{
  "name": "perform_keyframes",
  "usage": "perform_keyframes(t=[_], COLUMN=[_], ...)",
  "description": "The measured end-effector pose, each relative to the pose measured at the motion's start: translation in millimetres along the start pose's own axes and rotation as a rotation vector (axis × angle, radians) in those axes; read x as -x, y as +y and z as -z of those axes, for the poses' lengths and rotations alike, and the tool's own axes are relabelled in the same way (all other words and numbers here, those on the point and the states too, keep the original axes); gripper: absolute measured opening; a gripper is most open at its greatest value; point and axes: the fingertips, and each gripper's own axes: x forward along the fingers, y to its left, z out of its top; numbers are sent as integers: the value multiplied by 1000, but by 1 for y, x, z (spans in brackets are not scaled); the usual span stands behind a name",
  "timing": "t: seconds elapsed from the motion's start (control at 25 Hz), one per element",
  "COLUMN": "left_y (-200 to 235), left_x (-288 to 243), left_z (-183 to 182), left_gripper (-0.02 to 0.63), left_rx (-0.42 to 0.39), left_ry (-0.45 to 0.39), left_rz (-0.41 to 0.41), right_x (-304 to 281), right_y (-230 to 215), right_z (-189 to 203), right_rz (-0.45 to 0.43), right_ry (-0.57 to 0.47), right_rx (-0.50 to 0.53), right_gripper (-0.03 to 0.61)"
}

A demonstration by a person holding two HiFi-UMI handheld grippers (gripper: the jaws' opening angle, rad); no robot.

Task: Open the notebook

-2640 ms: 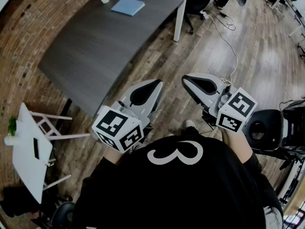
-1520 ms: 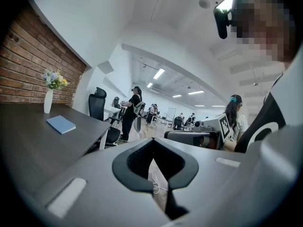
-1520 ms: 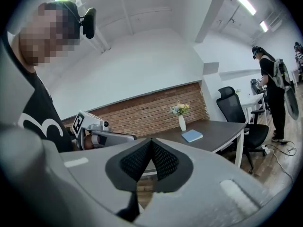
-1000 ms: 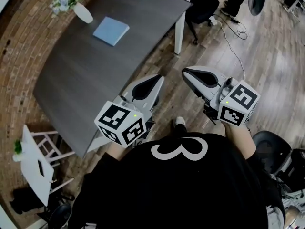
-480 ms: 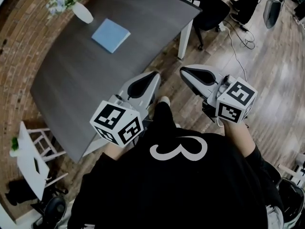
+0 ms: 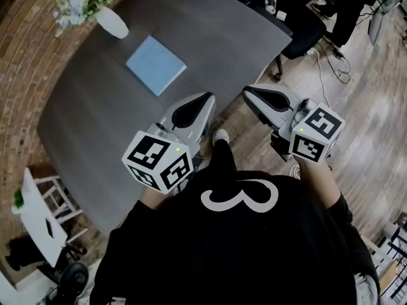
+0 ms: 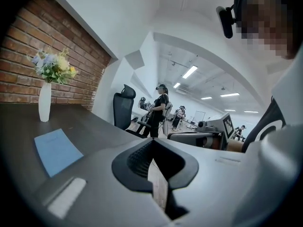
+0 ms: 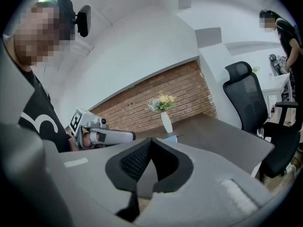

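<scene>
Left gripper (image 6: pixel 207 99): jaws together, nothing between them; its own view confirms the tips meet (image 7: pixel 152 142). Held over the near edge of the table (image 6: pixel 95 113), pointing toward 12 o'clock in the head view.

Right gripper (image 6: pixel 249 94): jaws together as well, empty; its own view shows the tips closed (image 8: pixel 150 141). Held beside the left one, at its 3 o'clock, over the wooden floor (image 6: pixel 356 107).

Notebook (image 6: pixel 156 65): blue cover, closed, lying flat on the dark table. Sits at about 11 o'clock from the left gripper's tips, well apart from both grippers. In the left gripper view it lies at 9 o'clock of the jaws (image 7: pixel 56 150); in the right gripper view only a blue corner (image 8: pixel 171 138) shows just past the jaw tips.

White vase (image 6: pixel 112 23) with flowers (image 6: pixel 79 2): upright on the table, at 11 o'clock of the notebook, near the brick wall (image 6: pixel 25 56).

Black office chair (image 6: pixel 297 19): at 1 o'clock of the right gripper, off the table's far corner.

Small white side table (image 6: pixel 39 216): at 8 o'clock, beside the wall.
</scene>
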Motion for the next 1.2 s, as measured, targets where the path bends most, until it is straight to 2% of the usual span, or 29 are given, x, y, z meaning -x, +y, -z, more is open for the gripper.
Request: perform_keyframes(t=[0.24, 0.52, 0.72, 0.92, 1.0, 1.2], left_y=[93, 159, 187, 206, 211, 217], left_x=[-22, -31, -26, -24, -25, -37], left_z=[-17, -25, -25, -16, -10, 10], left_gripper=[12, 9, 6, 5, 55, 94], left_rx=[99, 174, 189, 197, 199, 179], left_ry=[-1, -9, -25, 7, 18, 61], left_rz=[-76, -133, -194, -271, -314, -409], right_x=[-85, -158, -189, -204, -205, -203], right_y=[-47, -77, -84, -86, -89, -106], right_z=[-15, -27, -29, -25, -20, -3], right_rz=[-73, -152, -209, -265, -291, -338], right_ry=[73, 151, 192, 229, 256, 296], right_rx=[-32, -43, -51, -73, -79, -105], right_gripper=[2, 2, 2, 2, 2, 2])
